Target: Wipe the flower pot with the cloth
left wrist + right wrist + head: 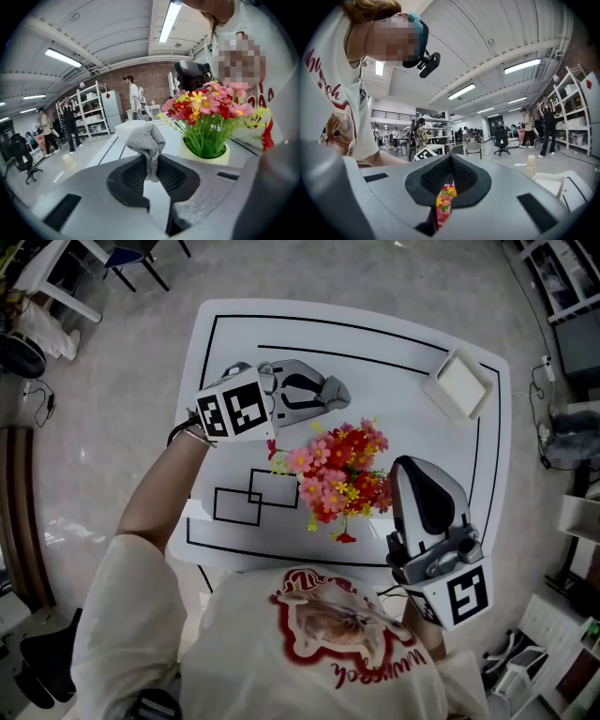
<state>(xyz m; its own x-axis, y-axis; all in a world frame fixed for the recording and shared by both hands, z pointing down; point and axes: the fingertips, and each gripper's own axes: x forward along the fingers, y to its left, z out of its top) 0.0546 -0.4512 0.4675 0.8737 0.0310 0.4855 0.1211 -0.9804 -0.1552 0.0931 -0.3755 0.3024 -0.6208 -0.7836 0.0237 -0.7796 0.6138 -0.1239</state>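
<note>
Pinching a grey cloth (146, 140) between its closed jaws, the left gripper (151, 168) hangs over the white desk (394, 362), on the far side of the flowers (337, 479) as the head view shows it. The cloth stands bunched above the pads, with a narrow strip caught between them. In the left gripper view the cream pot (206, 161) stands on the desk ahead and to the right of the jaws, apart from the cloth, with green stems and red, pink and yellow blooms rising from it. From the head view the blooms cover the pot entirely, near the middle of the desk, beside black rectangles printed on its top. The right gripper (449, 180) sits at the near right of the flowers, its tip just beside the blooms; whether it touches them cannot be told. Its jaws are closed together on nothing, and a sliver of flowers shows through the slit below the pads. A white tray (459, 385) lies at the far right corner of the desk, well apart from both grippers.
</note>
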